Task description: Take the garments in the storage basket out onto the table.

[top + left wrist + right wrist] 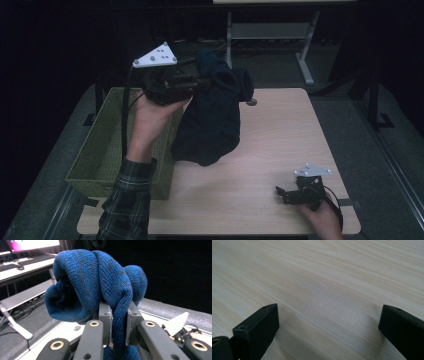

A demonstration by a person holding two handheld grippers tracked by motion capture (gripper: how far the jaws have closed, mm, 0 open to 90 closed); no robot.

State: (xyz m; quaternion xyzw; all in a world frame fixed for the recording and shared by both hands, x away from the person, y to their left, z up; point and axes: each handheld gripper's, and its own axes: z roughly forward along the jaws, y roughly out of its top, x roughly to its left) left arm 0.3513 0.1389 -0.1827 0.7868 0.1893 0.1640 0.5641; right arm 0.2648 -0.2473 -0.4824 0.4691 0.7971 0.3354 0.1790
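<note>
Plainly, the left gripper had its jaws clamped on a fold of the blue knitted garment, the wool bunched above the pads in the left gripper view. In the high view that gripper sat upper left of centre, and the garment hung from it down to the table, its lower edge at or just above the wood, beside the green woven basket at left. The right gripper, low at right, rested with jaws wide apart over bare wood. To do this well, the grip should probably stay firm and the cloth be lifted clear of the basket's rim before lowering it inside.
</note>
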